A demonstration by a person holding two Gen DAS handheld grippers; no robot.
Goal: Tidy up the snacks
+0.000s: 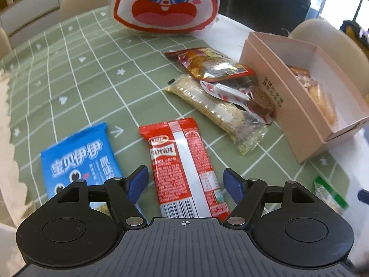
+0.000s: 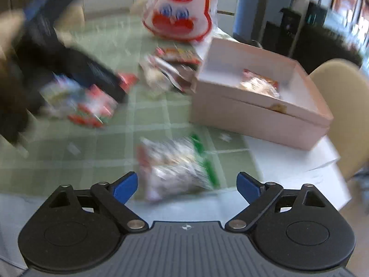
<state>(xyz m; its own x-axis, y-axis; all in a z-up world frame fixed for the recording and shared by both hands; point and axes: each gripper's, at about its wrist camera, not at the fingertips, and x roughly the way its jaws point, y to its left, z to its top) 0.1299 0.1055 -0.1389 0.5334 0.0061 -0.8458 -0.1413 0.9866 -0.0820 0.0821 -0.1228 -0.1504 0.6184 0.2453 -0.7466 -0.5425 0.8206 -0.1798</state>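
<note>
My left gripper [image 1: 185,177] is open over a long red snack packet [image 1: 182,161] that lies flat between its blue fingers, pads apart from it. A blue packet [image 1: 78,154] lies just to its left. My right gripper [image 2: 186,182] is open too, with a clear, green-edged packet [image 2: 177,166] on the cloth between its fingers, untouched. The open pink box [image 1: 288,106] [image 2: 253,115] stands to the right and holds a few snacks. A pale cereal bar [image 1: 214,110] and a red crinkled packet [image 1: 214,64] lie beside it.
A big rabbit-face bag [image 1: 165,7] [image 2: 180,16] stands at the back of the green checked tablecloth [image 1: 80,80]. Beige chairs [image 2: 346,106] ring the table. The right wrist view is blurred; a dark shape [image 2: 69,69] and more packets [image 2: 80,103] fill its left side.
</note>
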